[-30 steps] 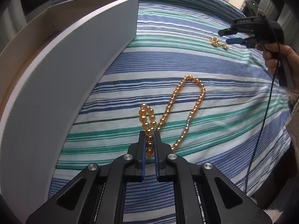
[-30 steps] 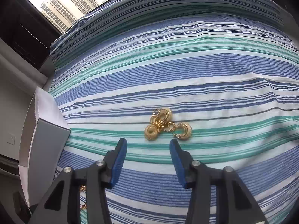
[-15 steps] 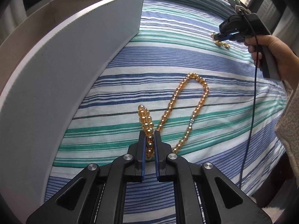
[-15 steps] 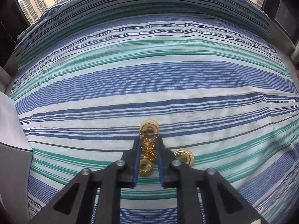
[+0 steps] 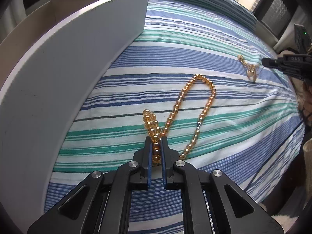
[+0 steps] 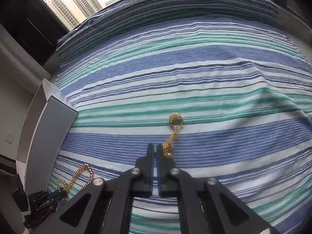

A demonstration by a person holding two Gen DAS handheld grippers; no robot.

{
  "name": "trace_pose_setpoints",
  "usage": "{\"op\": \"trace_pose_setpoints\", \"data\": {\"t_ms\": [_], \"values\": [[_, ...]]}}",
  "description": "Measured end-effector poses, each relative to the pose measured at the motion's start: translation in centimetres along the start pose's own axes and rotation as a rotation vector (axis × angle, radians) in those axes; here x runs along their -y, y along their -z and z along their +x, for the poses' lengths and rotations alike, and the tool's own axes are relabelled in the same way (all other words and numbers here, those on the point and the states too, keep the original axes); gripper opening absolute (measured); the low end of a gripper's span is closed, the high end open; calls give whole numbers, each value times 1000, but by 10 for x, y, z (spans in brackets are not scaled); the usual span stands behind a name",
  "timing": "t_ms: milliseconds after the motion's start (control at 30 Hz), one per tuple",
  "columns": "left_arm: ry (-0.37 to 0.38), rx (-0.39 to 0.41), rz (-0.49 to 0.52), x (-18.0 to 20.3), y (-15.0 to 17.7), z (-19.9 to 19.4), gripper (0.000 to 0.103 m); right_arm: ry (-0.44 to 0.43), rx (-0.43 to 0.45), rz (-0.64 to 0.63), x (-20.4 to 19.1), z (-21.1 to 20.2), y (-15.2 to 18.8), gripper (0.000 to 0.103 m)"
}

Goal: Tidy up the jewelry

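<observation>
An amber bead necklace (image 5: 197,105) lies in a long loop on the striped bedspread (image 5: 195,39). My left gripper (image 5: 156,143) is shut on its bunched near end, with beads showing between the pads. To the right lies a gold chain with ring charms (image 5: 250,71), just left of my right gripper (image 5: 266,62). In the right wrist view my right gripper (image 6: 155,148) is shut. A thin bit of the gold chain (image 6: 171,138) is pinched in it. The rest trails past the right finger to a gold ring (image 6: 175,118) on the fabric.
A tall white cardboard box (image 5: 64,74) stands open at the left, close to the bead necklace, and appears in the right wrist view too as the box (image 6: 52,136). A window with city buildings lies beyond the bed. A person's hand holds the right gripper at the right edge.
My right gripper closed on the gold cluster and drew back, stretching the chain into a line behind it. The left gripper kept still, shut on the beads.
</observation>
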State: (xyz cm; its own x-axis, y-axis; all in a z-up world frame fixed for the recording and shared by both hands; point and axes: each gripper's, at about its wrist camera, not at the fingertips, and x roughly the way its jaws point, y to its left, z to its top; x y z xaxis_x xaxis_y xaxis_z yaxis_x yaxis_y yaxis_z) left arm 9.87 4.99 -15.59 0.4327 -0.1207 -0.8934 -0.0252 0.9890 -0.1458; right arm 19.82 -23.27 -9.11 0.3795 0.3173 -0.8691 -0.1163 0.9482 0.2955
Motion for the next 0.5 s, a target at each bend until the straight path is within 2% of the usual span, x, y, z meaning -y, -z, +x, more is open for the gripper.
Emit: {"op": "trace_pose_setpoints", "data": {"t_ms": [133,233,267,300,333,400,500], "values": [[-2,-5,7,2,1,0,7,-46,-41,31,9,-14,49,2],[1,-10,9,3,0,1,9,-59,-55,72,24,-18,76,7],[0,-12,9,3,0,1,11,-59,-46,90,28,-19,82,14],[0,-16,9,3,0,1,20,-68,-26,112,33,-21,86,22],[7,-19,8,3,0,-1,26,-76,-1,136,38,-25,91,36],[21,-13,9,1,2,-7,55,-66,52,175,43,-33,98,38],[51,-1,31,-4,5,-19,66,-38,114,195,44,-47,112,38]]}}
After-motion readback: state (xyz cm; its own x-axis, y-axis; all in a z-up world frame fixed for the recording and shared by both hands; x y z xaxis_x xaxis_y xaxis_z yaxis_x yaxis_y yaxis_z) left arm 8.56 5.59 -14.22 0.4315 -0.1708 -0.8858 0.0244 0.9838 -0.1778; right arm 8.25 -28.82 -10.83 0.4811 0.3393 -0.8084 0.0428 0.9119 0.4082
